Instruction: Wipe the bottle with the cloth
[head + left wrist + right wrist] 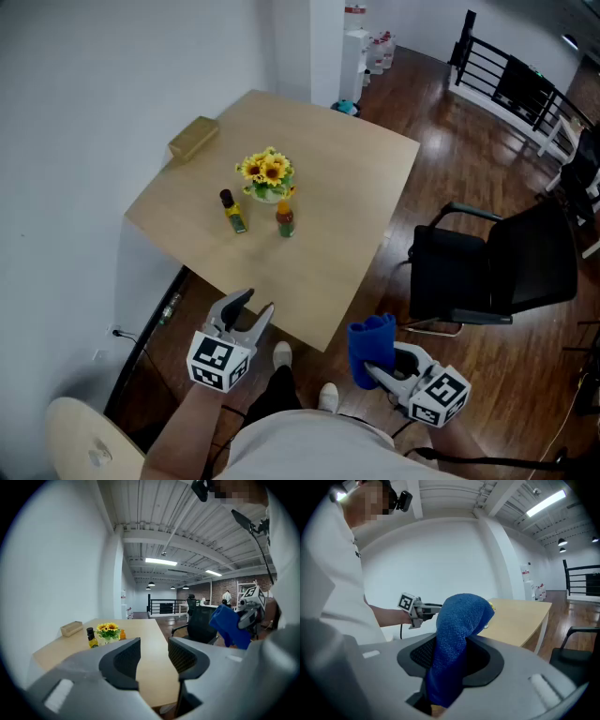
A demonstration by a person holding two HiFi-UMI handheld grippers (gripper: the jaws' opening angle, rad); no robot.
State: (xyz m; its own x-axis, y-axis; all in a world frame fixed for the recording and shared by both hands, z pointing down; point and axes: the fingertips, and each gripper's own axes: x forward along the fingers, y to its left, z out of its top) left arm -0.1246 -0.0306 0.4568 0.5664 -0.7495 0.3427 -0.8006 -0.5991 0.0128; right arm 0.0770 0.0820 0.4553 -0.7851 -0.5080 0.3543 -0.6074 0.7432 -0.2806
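Blue cloth (pixel 371 345) is pinched in your right gripper (pixel 375 372), your left gripper (pixel 259 302) gapes empty, but the bottle (pixel 232 212), perhaps the black-capped one, stands well apart on the table (pixel 356 178), seemingly unwiped.

Looks along left tongs (pixel 153 649), jaws apart, nothing between. Beyond, on counter (pixel 143 629): box (pixel 71 628), dark-capped bottle (pixel 91 638), sunflowers (pixel 108 630), orange bottle (pixel 122 634). At right, blue cloth (pixel 228 626) clamped in right tongs (pixel 243 619), beside black chair (pixel 199 626).
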